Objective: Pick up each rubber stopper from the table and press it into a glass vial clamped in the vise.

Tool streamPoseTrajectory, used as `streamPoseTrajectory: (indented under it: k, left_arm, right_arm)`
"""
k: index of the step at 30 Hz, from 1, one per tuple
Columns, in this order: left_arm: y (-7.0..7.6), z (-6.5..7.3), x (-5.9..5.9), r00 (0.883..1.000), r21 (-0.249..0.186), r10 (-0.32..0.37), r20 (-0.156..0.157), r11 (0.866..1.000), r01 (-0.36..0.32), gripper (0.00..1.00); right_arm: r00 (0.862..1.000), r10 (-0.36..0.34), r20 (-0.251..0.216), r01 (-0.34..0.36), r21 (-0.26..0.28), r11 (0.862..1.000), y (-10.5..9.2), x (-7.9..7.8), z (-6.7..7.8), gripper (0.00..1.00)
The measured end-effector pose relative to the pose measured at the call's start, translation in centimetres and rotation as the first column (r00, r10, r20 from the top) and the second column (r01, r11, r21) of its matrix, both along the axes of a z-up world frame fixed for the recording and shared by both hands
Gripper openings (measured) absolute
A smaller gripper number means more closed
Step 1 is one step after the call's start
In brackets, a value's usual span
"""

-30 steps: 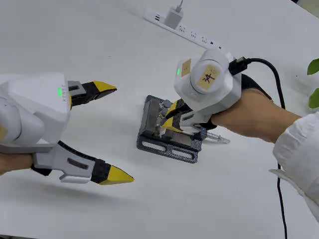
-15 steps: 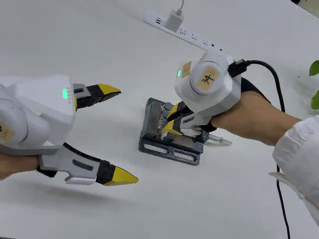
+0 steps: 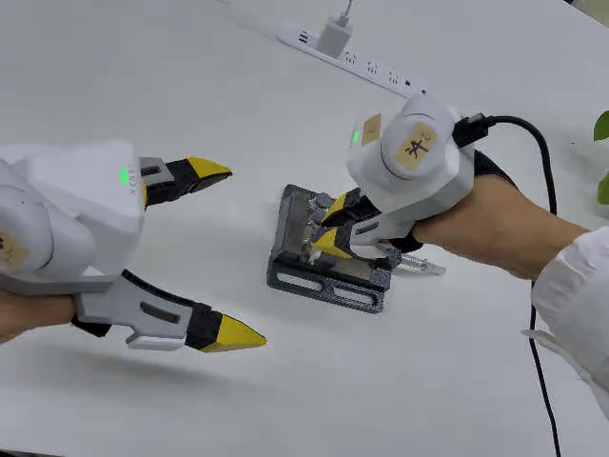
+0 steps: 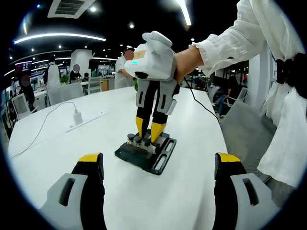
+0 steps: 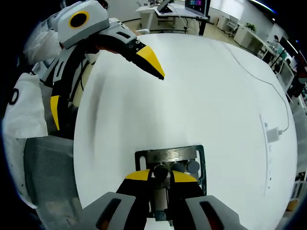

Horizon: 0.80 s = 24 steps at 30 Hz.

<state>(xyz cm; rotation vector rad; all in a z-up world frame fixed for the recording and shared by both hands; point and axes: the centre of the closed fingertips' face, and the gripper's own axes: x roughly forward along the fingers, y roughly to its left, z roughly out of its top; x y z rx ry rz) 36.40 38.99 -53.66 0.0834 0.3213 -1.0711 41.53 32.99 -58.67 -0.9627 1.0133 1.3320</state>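
- Two tongs in play: right tongs point(image 5: 161, 176) pinched on a stopper point(image 5: 160, 169) at the vise point(image 3: 324, 283), left tongs point(image 3: 228, 252) spread wide, empty, hovering over the bench point(image 3: 285, 114) beside it
- I'd press straight down, square and gentle, so nothing tips or cracks

Right gripper point(image 5: 161, 176) jaws hide whatever sits between them; plant point(image 3: 600, 127) cut by right edge.

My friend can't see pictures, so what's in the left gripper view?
The right gripper reaches down, yellow tips close together, onto stoppered vials in a dark vise on a white table. The left gripper shows at the bottom, jaws wide apart.
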Motion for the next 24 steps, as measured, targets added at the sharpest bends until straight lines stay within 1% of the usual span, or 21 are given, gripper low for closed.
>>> streamPoseTrajectory:
  k: [3,6,9,10,11,14,17,21,24]
  left_arm:
    - [0.1,-0.1,0.0,1.000,0.002,0.000,-0.001,1.000,0.000,0.96]
    - [0.1,-0.1,0.0,1.000,0.003,-0.001,-0.001,1.000,0.001,0.96]
    - [0.1,-0.3,0.0,1.000,0.006,-0.001,-0.003,1.000,0.001,0.96]
    - [0.2,-0.3,0.0,1.000,0.008,-0.001,-0.004,1.000,0.001,0.96]
    - [0.2,-0.3,0.0,1.000,0.008,-0.002,-0.004,1.000,0.002,0.96]
    - [0.1,-0.2,0.0,1.000,0.005,-0.004,-0.004,1.000,0.004,0.96]
    - [0.1,-0.2,0.0,1.000,0.006,-0.005,-0.004,1.000,0.005,0.96]
    - [0.1,-0.3,-0.1,1.000,0.007,-0.008,-0.006,1.000,0.008,0.95]
    - [0.0,-0.3,-0.1,1.000,0.005,-0.011,-0.007,1.000,0.011,0.95]
  right_arm:
    - [1.000,-0.013,0.006,0.013,0.024,1.000,0.0,0.3,0.8,0.09]
    - [1.000,-0.031,0.003,0.031,0.050,0.998,0.0,0.5,1.2,0.06]
    - [0.999,-0.041,-0.011,0.041,0.069,0.997,0.0,0.4,1.4,0.02]
    - [0.999,-0.039,-0.024,0.041,0.074,0.996,0.1,0.2,1.4,0.02]
    - [0.998,-0.040,-0.042,0.043,0.070,0.997,0.1,-0.2,1.2,0.03]
    - [0.999,-0.029,-0.026,0.031,0.055,0.998,-0.2,-0.1,0.7,0.01]
    - [0.999,-0.036,-0.029,0.038,0.063,0.997,0.0,0.0,0.7,0.01]
    - [0.999,-0.031,-0.033,0.033,0.051,0.998,-0.3,0.1,0.1,0.01]
    - [0.999,-0.037,-0.038,0.039,0.053,0.998,-0.3,0.1,0.0,0.01]
